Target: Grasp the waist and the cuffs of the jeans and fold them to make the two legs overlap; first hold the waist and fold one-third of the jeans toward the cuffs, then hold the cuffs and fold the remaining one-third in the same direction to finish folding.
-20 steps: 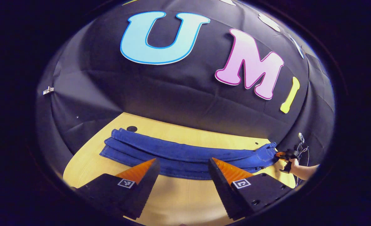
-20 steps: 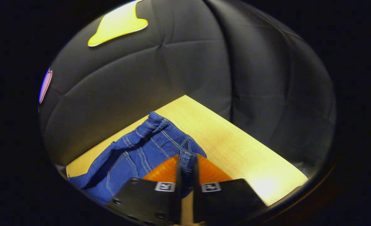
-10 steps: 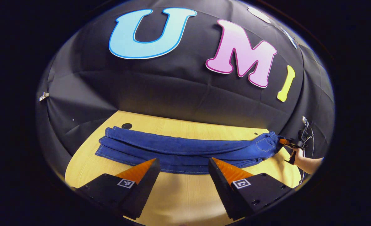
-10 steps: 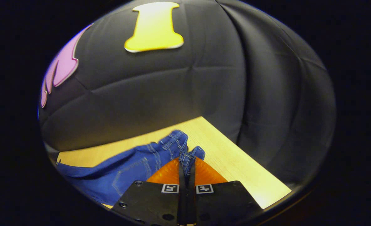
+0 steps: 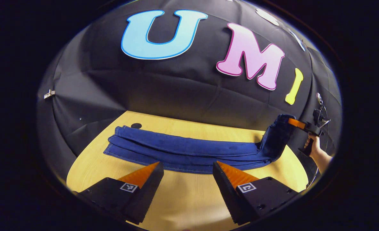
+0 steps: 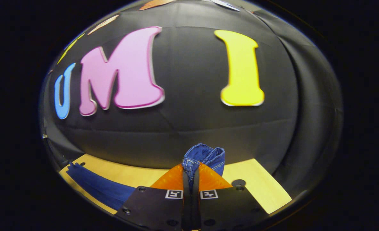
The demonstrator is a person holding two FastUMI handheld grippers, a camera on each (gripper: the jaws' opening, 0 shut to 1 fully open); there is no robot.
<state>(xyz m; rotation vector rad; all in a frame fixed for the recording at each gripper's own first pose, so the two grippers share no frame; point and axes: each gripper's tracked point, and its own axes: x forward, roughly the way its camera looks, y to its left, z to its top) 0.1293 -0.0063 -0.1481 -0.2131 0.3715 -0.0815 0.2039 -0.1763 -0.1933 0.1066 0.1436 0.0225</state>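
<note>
Blue jeans lie along the wooden table, legs stacked one on the other, cuffs at the left end. The waist at the right end is lifted off the table. In the left gripper view my right gripper, held by a hand, is shut on that waist. In the right gripper view the right gripper pinches the waistband, which bunches above the fingertips; the legs trail away to the left. My left gripper hovers open just in front of the jeans' near edge, holding nothing.
Black cloth walls close in the table at the back and on both sides. A dark round hole sits in the tabletop behind the cuffs, another hole near the right gripper. Bare wood lies between the left gripper and the jeans.
The right gripper has risen and swung leftward, lifting the waist off the table so it now stands upright. The left gripper stayed open and nearly still.
</note>
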